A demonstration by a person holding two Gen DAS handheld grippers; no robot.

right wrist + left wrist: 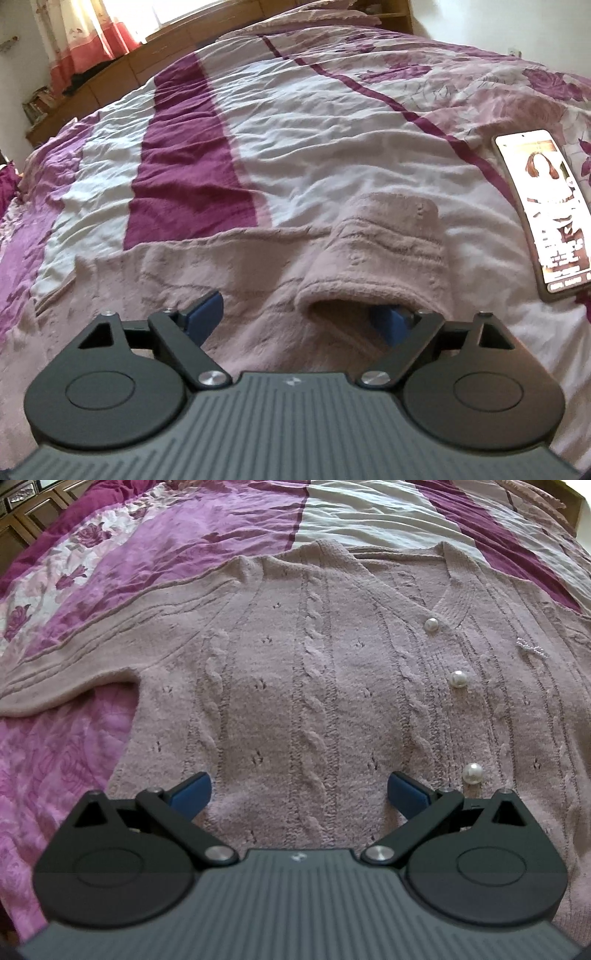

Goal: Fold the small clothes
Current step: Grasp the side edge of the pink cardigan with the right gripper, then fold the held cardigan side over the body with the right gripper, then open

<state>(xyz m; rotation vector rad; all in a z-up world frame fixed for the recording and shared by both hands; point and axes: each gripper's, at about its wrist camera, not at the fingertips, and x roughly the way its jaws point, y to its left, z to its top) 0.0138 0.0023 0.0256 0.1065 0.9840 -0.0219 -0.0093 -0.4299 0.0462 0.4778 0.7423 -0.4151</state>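
At three o'clock the phone (546, 214) runs off the edge, and the sleeve cuff (373, 266) hides the right gripper's (299, 314) right fingertip.

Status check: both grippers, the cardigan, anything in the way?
Left gripper open, low over cardigan front. Right gripper open, one finger tucked into the sleeve cuff. Phone lies on bedspread right of the cuff.

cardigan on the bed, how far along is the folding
Done: the cardigan lies flat and buttoned on the bedspread. In hand: nothing is gripped; the left gripper is open over the body, the right gripper open at the sleeve cuff. Left: folding both sleeves in, then the body.
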